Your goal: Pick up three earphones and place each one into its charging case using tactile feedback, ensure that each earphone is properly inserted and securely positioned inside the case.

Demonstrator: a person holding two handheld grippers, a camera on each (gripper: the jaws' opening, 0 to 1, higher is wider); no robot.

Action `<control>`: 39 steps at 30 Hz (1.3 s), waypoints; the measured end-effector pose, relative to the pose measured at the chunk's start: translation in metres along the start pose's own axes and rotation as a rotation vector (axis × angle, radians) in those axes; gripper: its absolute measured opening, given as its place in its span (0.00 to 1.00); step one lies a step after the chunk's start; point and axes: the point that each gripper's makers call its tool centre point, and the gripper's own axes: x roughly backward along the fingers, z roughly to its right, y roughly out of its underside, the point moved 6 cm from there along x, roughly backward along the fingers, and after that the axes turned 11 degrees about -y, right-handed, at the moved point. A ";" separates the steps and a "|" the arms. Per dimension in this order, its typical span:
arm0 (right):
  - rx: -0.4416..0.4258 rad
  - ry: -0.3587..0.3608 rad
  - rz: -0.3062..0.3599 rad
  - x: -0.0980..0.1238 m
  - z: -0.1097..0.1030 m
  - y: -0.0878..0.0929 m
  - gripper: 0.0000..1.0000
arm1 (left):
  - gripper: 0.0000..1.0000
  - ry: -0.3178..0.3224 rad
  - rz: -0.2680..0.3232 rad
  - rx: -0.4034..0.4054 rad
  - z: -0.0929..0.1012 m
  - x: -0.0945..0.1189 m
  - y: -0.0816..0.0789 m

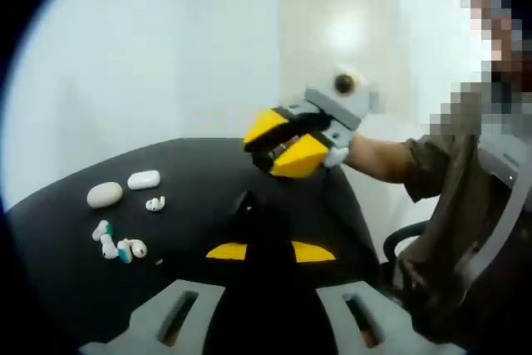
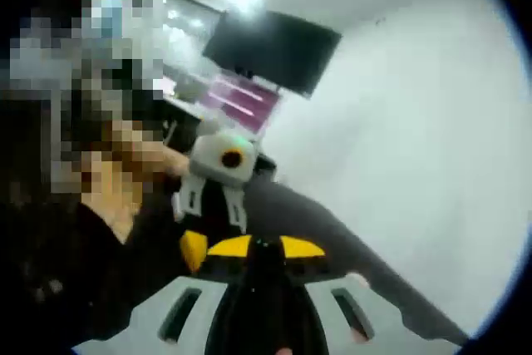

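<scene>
— Where are the earphones from where you stand?

— All on the black table [image 1: 199, 172], in a loose cluster towards its left edge in the left gripper view. There's an oval case [image 1: 105, 194] and a white rounded case [image 1: 144, 179] side by side, both lying closed, near the far-left rim. Just beside them, a little nearer, sits one small white earphone [image 1: 155, 204]. Closer to the front edge lie a second white earphone [image 1: 105, 239] and a third earphone [image 1: 131, 248] with some teal on it, the two almost touching.

— And the grippers?

— The left gripper [image 1: 270, 252] hangs over the middle of the table, its yellow-tipped jaws drawn together with nothing between them. The right gripper [image 1: 287, 145] is held up in the air above the far side of the table, well apart from the earphones; its yellow jaws look pressed together and empty too. A person's forearm [image 1: 378, 158] reaches in behind it from the right.

— What about the right gripper view?

— It's blurred. The right gripper's own yellow tips [image 2: 262, 247] sit together at the bottom, and the left gripper [image 2: 218, 197] shows just beyond them. A dark screen [image 2: 270, 49] hangs on the white wall [image 2: 432, 139] behind
</scene>
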 end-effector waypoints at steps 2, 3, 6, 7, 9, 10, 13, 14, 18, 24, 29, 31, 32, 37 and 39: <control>0.007 0.018 -0.002 -0.001 -0.002 0.003 0.13 | 0.15 -0.001 0.000 0.000 0.000 0.000 0.000; 0.014 0.022 0.004 -0.001 -0.002 0.003 0.13 | 0.15 -0.001 -0.001 0.001 0.000 0.000 0.000; 0.055 0.052 0.000 0.000 0.000 0.006 0.14 | 0.15 -0.002 -0.001 0.001 0.000 0.001 0.001; 0.099 0.066 -0.024 -0.001 0.001 0.009 0.14 | 0.15 -0.004 -0.001 0.000 0.000 0.001 0.001; 0.152 0.073 -0.048 -0.002 -0.001 0.010 0.14 | 0.15 -0.005 0.000 -0.004 0.000 0.001 0.001; 0.184 0.074 -0.052 -0.003 -0.002 0.010 0.14 | 0.15 -0.004 0.000 -0.002 0.000 0.001 0.001; 0.254 0.081 -0.065 -0.005 -0.006 0.009 0.14 | 0.15 -0.002 0.000 0.000 0.000 0.001 0.001; 0.274 0.083 -0.060 -0.006 -0.007 0.008 0.14 | 0.15 -0.002 0.000 -0.001 0.000 0.001 0.001; 0.344 0.074 -0.103 -0.011 -0.011 0.013 0.14 | 0.15 -0.002 -0.003 -0.002 0.000 0.001 0.001; 0.358 0.046 -0.096 -0.009 -0.015 0.009 0.14 | 0.15 -0.002 -0.001 -0.001 -0.001 0.001 0.001; 0.323 0.038 -0.077 -0.004 -0.017 0.007 0.14 | 0.15 -0.004 0.000 -0.004 0.000 0.000 0.001; 0.314 0.042 -0.078 -0.002 -0.017 0.008 0.14 | 0.15 -0.005 0.000 -0.004 -0.001 0.000 0.001; 0.304 0.044 -0.079 0.000 -0.017 0.008 0.14 | 0.15 -0.006 0.000 -0.004 0.000 0.000 0.001; 0.231 0.026 -0.052 0.003 -0.017 0.008 0.14 | 0.15 -0.007 0.000 -0.009 0.000 0.000 0.001; 0.171 0.019 -0.035 0.003 -0.015 0.009 0.14 | 0.15 -0.008 0.000 -0.010 0.000 0.000 0.001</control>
